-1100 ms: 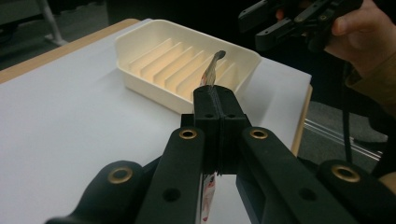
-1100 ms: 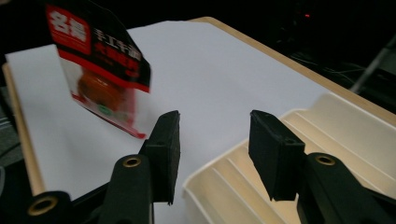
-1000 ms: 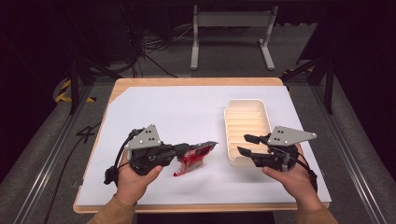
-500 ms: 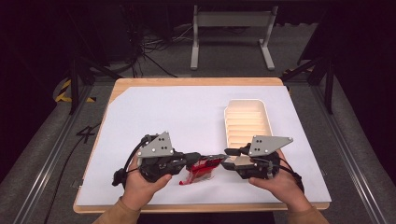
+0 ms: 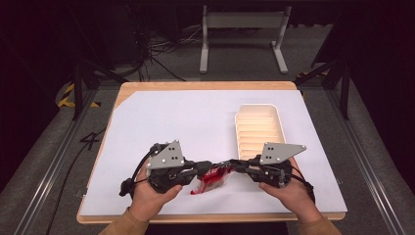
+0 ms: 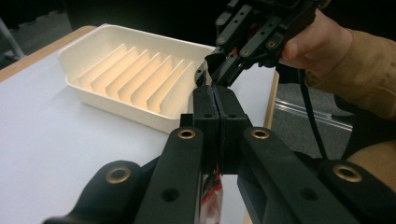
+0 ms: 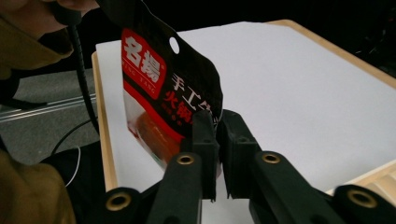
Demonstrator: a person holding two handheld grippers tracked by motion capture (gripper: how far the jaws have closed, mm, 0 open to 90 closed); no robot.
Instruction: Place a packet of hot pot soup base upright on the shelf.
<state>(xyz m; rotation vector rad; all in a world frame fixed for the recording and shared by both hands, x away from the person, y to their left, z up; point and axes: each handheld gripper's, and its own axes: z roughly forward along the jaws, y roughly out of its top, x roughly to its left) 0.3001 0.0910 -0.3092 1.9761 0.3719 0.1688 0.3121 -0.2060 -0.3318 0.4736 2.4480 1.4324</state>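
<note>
Gripping opposite ends of the red snack packet point(image 5: 211, 178), the left claw point(image 5: 210, 166) stayed clamped while the right claw point(image 5: 230, 166) had just been closing onto it above the worktop point(image 5: 171, 122).

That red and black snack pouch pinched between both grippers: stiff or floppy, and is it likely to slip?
Probably floppy: the snack pouch is thin film that hangs and bends between the left gripper and right gripper. Likely light, since edge pinches carry it. Its glossy surface may slip under a pull.

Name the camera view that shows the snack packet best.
The right gripper view: the snack packet fills it, print readable. The high view shows it small between both grippers. The left gripper view shows a sliver beneath the jaws.
</note>
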